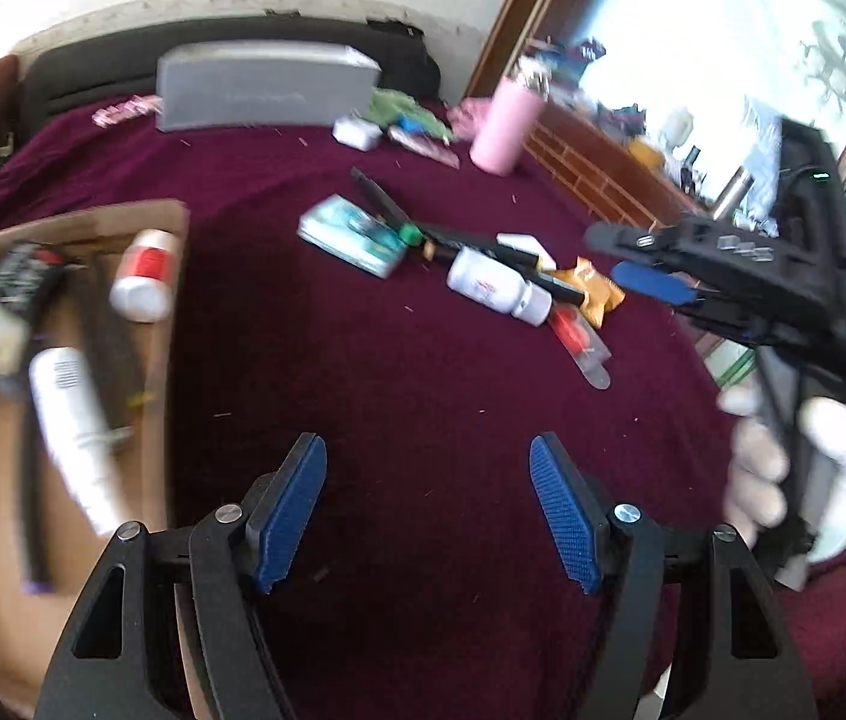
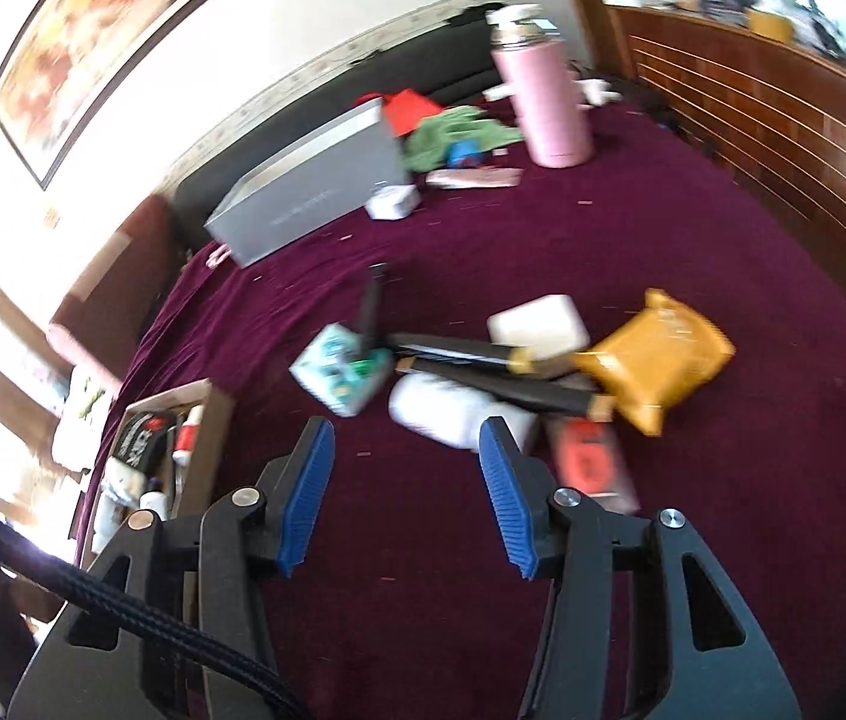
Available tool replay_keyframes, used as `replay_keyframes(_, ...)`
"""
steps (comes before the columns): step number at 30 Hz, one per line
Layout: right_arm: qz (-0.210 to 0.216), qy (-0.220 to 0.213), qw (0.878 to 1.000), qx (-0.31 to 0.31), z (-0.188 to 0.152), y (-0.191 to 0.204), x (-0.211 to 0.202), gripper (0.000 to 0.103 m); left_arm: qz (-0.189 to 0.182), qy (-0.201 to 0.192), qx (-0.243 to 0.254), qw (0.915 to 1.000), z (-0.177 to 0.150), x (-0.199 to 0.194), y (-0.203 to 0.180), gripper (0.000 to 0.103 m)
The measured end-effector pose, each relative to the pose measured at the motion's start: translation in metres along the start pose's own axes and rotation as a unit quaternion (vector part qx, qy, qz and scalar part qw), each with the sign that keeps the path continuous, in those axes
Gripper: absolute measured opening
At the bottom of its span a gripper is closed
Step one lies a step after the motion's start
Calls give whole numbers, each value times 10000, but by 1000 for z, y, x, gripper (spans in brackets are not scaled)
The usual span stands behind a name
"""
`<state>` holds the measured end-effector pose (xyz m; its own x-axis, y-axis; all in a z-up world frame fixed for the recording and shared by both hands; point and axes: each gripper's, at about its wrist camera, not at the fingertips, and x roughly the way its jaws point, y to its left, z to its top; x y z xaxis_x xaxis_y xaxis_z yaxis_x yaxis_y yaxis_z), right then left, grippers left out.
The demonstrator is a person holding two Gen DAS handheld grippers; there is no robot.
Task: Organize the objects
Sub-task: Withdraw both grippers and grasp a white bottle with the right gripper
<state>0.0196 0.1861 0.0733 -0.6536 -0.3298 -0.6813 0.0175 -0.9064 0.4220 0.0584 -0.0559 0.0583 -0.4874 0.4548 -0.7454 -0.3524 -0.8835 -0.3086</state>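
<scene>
My left gripper (image 1: pixel 428 450) is open and empty above the maroon cloth, right of an open cardboard box (image 1: pixel 174 240). The box holds a red-and-white bottle (image 1: pixel 144 276), a white wand-like device (image 1: pixel 72 414) and dark items. A pile lies mid-table: a white bottle (image 1: pixel 492 285), a teal packet (image 1: pixel 351 234), black sticks (image 1: pixel 465 240), an orange pouch (image 1: pixel 594 294) and a red-capped tube (image 1: pixel 579 339). My right gripper (image 2: pixel 405 432) is open and empty just short of the white bottle (image 2: pixel 447 411), beside the orange pouch (image 2: pixel 657 354). It also shows in the left wrist view (image 1: pixel 651 276), held by a gloved hand.
A grey box (image 1: pixel 267 87), a pink flask (image 1: pixel 507 126), a green cloth (image 1: pixel 405 108) and small packets stand at the back. A wooden slatted headboard (image 2: pixel 783 138) borders the right side. The cardboard box (image 2: pixel 207 414) also shows at the left in the right wrist view.
</scene>
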Motion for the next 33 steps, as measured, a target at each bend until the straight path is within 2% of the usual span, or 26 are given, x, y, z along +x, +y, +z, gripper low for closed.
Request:
replay_keyframes(6, 347, 277, 9989, 127, 2, -18, 11, 49, 448, 310, 55, 9985, 2, 56, -2, 64)
replay_keyframes(8, 524, 463, 9975, 119, 5, -18, 27, 49, 447, 110, 105, 9989, -2, 56, 0, 67)
replay_keyframes(12, 732, 708, 9946, 190, 11, -19, 53, 49, 181, 116, 65, 9997, -4, 55, 3, 80)
replay_keyframes(15, 618, 745, 9950, 228, 16, -19, 70, 49, -10, 145, 59, 9999, -4, 55, 3, 90)
replay_keyframes(18, 352, 678, 9970, 78, 18, -14, 80, 50, 1, 200, 147, 9997, -1, 59, -2, 97)
replay_keyframes(20, 291, 722, 9969, -74, 19, -10, 82, 55, 22, 251, 227, 9994, -1, 63, -6, 100)
replay_keyframes(23, 571, 1002, 9931, -200, 17, -3, 82, 57, 76, 265, 268, 9993, -1, 64, -8, 100)
replay_keyframes(26, 1348, 1552, 9786, -41, 13, 0, 82, 57, 31, 250, 234, 9994, -2, 64, -8, 100)
replay_keyframes(27, 1373, 1497, 9791, -1, 12, 0, 78, 57, 18, 245, 224, 9994, -2, 64, -9, 100)
replay_keyframes(30, 866, 1231, 9884, -215, 14, 2, 73, 57, 18, 246, 223, 9994, -3, 64, -9, 101)
replay_keyframes(33, 577, 1262, 9893, -442, 10, 8, 80, 58, -4, 241, 206, 9995, -2, 65, -8, 100)
